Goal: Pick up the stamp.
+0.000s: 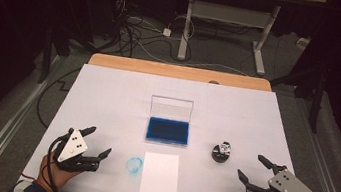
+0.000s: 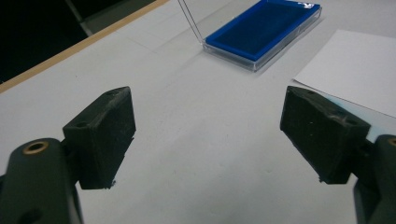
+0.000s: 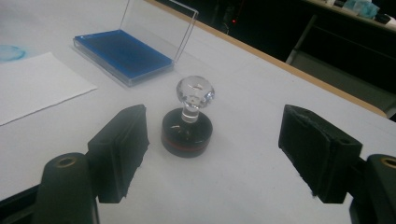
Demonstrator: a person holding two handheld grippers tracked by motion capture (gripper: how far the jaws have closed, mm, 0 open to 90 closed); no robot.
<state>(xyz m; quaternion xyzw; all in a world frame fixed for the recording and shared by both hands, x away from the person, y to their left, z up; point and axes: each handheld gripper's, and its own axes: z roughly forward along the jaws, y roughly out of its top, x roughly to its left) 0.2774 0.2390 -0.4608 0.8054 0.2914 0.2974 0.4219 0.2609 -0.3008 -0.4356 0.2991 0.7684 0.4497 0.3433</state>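
Stamp [image 1: 221,152] right of ink pad [image 1: 168,130]

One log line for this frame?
left gripper: open, empty | right gripper: open, empty | stamp: upright, before right gripper | ink pad: lid open | paper: blank

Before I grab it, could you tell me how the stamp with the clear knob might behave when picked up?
The stamp probably stands steady on its wide round base. Its smooth clear knob may slip between pads, and the narrow neck could let it tilt.

The left gripper [image 1: 100,142] sits low at the near left, held in the person's left hand [image 1: 57,173], jaws spread wide. The right gripper [image 1: 251,168] mirrors it at the near right, jaws likewise wide apart, both angled inward
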